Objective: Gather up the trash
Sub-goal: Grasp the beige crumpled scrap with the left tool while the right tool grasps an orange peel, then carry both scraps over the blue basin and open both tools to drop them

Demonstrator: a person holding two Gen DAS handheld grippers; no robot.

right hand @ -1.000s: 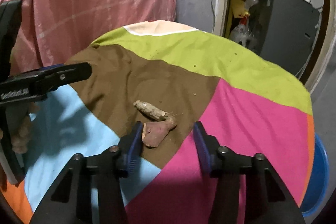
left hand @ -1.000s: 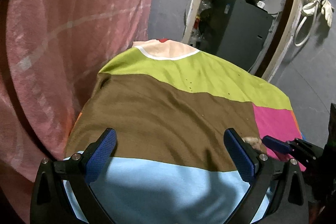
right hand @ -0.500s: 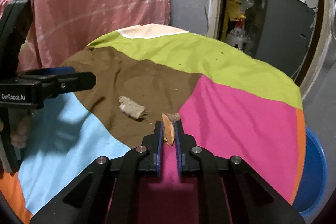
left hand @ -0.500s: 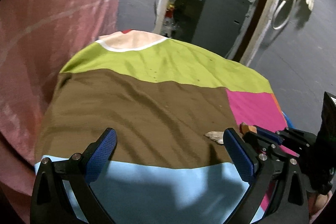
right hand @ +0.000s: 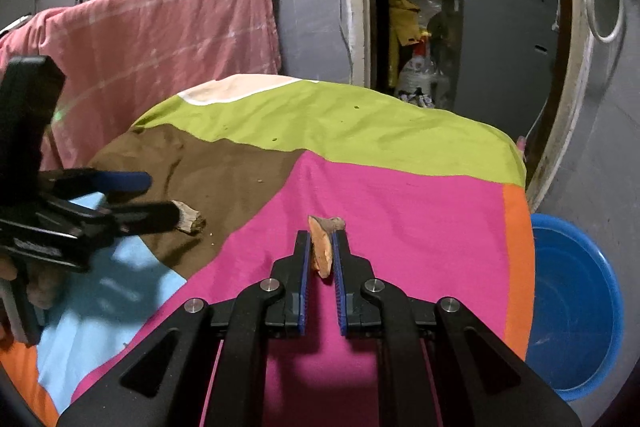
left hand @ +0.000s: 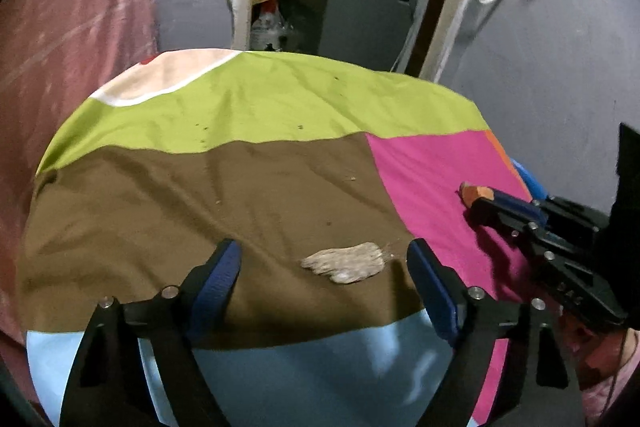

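My right gripper (right hand: 321,247) is shut on an orange-fleshed vegetable scrap (right hand: 322,247) and holds it above the pink patch of the tablecloth; it also shows in the left wrist view (left hand: 474,193). A pale, dry peel scrap (left hand: 346,263) lies on the brown patch. My left gripper (left hand: 324,267) is open, its blue-padded fingers on either side of that scrap, just above the cloth. In the right wrist view the scrap (right hand: 190,219) is partly hidden behind the left gripper (right hand: 148,199).
A round table carries a patchwork cloth (left hand: 260,99). A blue plastic basin (right hand: 576,303) stands on the floor at the table's right. A pink cloth-draped stand (right hand: 152,27) is behind on the left. A doorway with a dark cabinet (right hand: 500,47) is behind.
My right gripper closed on the orange scrap, lifted it and moved right over the pink patch. My left gripper moved right until the pale scrap lay between its fingers.
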